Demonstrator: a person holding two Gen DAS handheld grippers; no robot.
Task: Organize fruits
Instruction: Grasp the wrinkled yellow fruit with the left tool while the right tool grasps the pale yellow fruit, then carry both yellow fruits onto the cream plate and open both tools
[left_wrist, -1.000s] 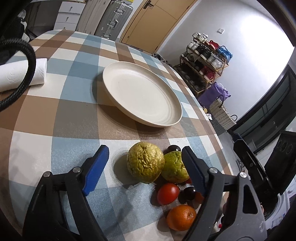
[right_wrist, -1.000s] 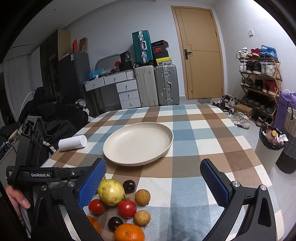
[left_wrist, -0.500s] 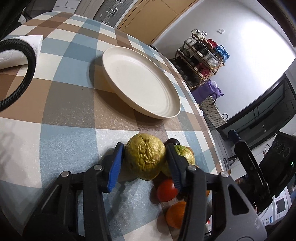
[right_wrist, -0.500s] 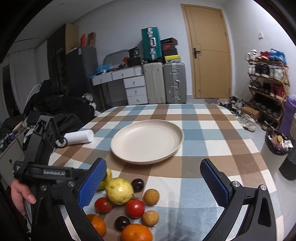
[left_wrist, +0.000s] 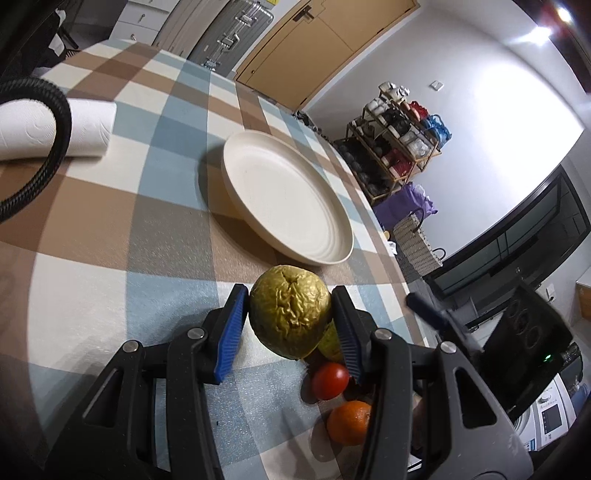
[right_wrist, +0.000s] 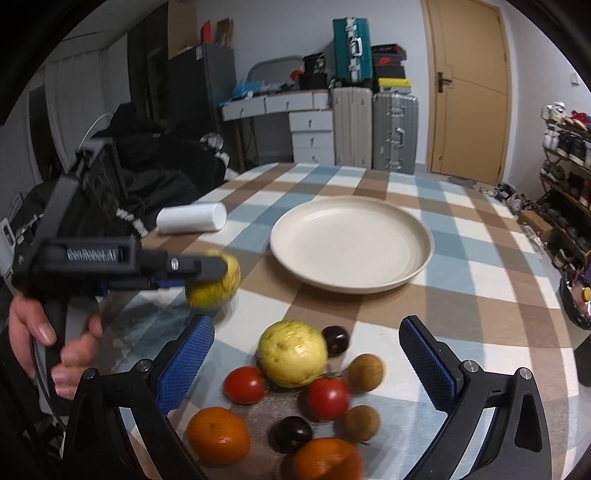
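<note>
The left tool (left_wrist: 290, 325) grips a wrinkled fruit (left_wrist: 290, 320) raised off the counter (left_wrist: 92, 236) short of the plate (left_wrist: 284, 195), while the right tool (right_wrist: 306, 360) gapes above the pile (right_wrist: 295, 387) at the near edge.

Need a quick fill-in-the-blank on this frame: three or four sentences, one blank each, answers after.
1. The left gripper is shut on a wrinkled, yellow-green ____.
2. The cream plate on the checked tablecloth holds ____ fruits.
3. The right gripper hovers with its jaws ____ above the fruit pile.
4. A white ____ lies on its side left of the plate.

Missing words: fruit; no; open; paper roll
</note>
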